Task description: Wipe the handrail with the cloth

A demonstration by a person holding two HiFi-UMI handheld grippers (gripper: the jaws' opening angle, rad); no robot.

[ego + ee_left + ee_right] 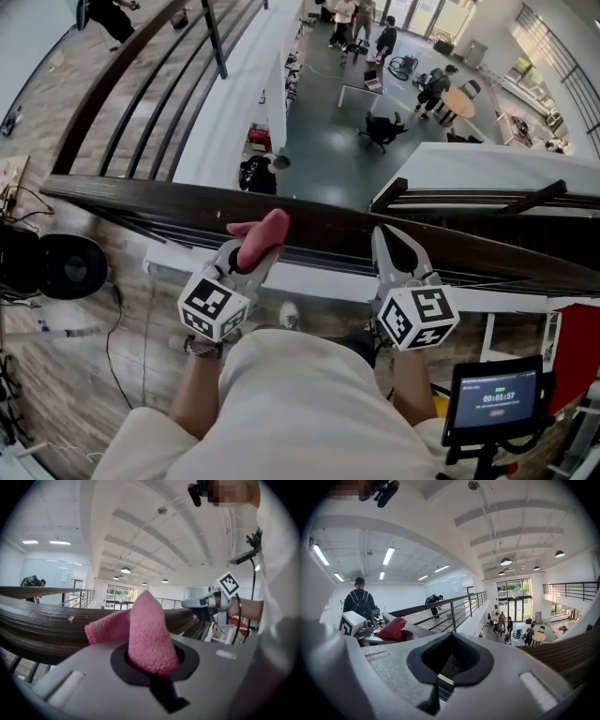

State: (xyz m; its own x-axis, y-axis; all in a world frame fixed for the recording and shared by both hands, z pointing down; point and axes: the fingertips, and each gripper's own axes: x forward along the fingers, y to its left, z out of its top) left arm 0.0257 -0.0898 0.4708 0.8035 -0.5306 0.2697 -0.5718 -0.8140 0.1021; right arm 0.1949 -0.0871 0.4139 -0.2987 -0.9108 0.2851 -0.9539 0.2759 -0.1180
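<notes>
A dark wooden handrail runs across the head view from left to right, above an open atrium. My left gripper is shut on a pink cloth, which lies folded on top of the rail. In the left gripper view the cloth stands up out of the jaws and drapes left onto the handrail. My right gripper rests its black jaws on the rail a little to the right, together and holding nothing. The right gripper view shows the cloth and the left gripper at the left.
Railing bars run along the walkway at upper left. Far below are people and a round table. A small screen stands at lower right, a black round object and cables at left. A person with a backpack stands behind.
</notes>
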